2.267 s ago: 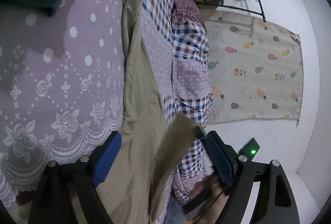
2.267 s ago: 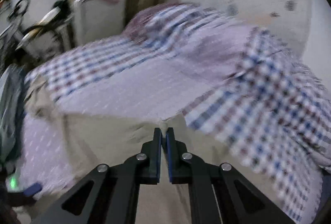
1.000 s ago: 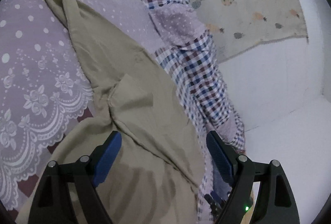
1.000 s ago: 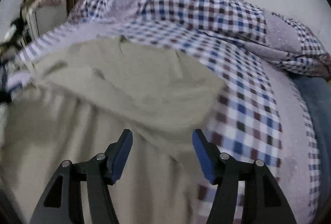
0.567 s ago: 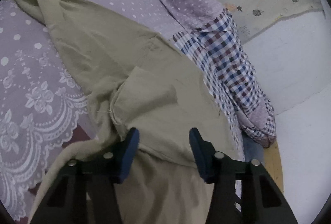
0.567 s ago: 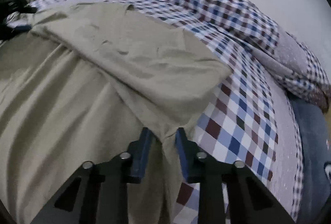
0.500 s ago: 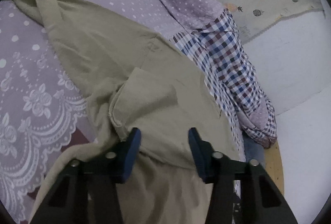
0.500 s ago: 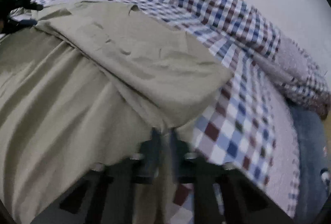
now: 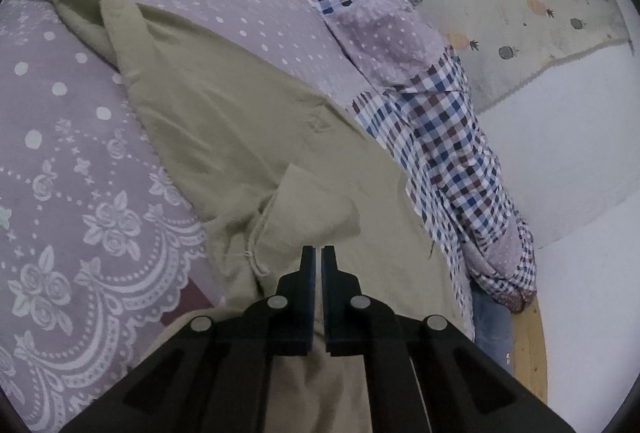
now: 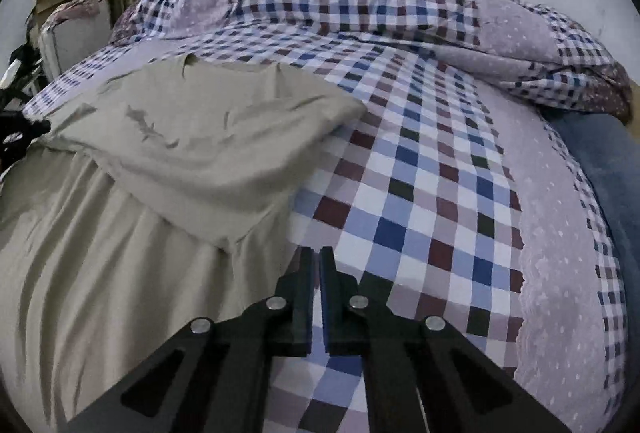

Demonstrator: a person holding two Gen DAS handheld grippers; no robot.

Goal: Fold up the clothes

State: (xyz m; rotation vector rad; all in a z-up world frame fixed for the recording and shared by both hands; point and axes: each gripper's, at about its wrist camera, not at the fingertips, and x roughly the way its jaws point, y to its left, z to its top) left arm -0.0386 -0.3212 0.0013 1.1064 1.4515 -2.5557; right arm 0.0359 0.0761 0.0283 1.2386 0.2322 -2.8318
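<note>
The khaki garment [image 9: 224, 121] lies spread on the bed, partly folded, with 1 flap [image 10: 208, 137] turned over its body. The left gripper [image 9: 317, 253] is closed on the garment's fabric. The right gripper [image 10: 316, 253] is closed at the garment's edge; whether it pinches cloth cannot be told. The checked quilt [image 10: 420, 193] lies just beside, and the lilac lace-patterned sheet [image 9: 60, 161] lies under the garment.

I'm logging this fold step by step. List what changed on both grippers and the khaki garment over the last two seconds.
Both grippers opened partway through, then closed. The left gripper is now shut at the khaki garment, on its folded flap's edge. The right gripper, first shut on the cloth, let it go and now sits shut over the checked quilt, seemingly empty. A folded flap now lies across the garment. The quilt stayed put.
</note>
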